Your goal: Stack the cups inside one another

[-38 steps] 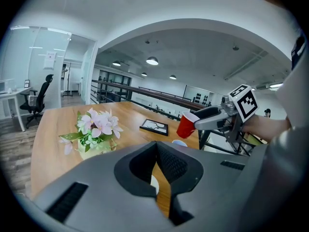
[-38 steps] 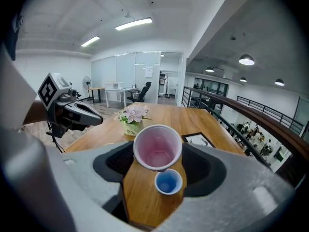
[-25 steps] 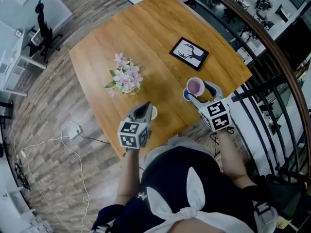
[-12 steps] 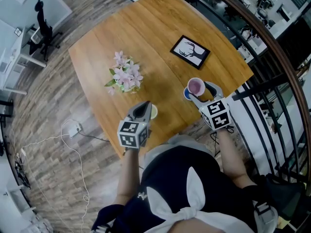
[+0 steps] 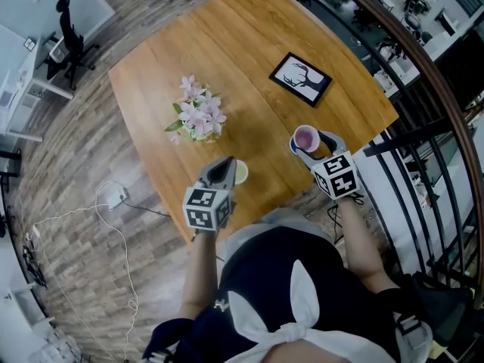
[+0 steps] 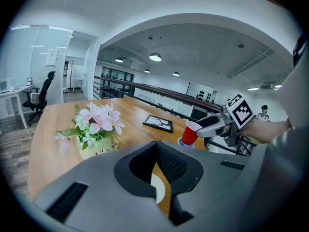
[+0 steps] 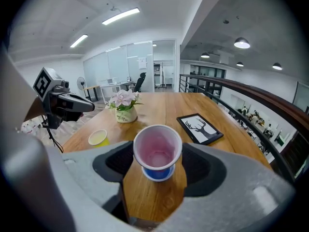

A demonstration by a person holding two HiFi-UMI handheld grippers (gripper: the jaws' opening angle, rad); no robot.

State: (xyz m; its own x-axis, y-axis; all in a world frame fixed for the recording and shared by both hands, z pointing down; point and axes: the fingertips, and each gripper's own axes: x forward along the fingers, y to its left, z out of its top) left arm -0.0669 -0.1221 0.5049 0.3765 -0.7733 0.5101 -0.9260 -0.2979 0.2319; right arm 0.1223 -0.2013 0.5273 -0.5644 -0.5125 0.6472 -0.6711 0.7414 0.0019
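At the near right edge of the desk [image 5: 227, 59], we note the right hand-held gripper [image 5: 313, 145] clamped on the red cup [image 7: 157, 146], mouth up and long axis upright. The blue cup [image 7: 157, 173] stands directly beneath it, rims near concentric (whether the red base sits inside yet, we cannot tell). We judge the coming move to be straight down, no sideways correction. The left hand-held gripper [image 5: 220, 171], jaws together and empty, waits beside the yellow cup [image 7: 98, 137], well left.
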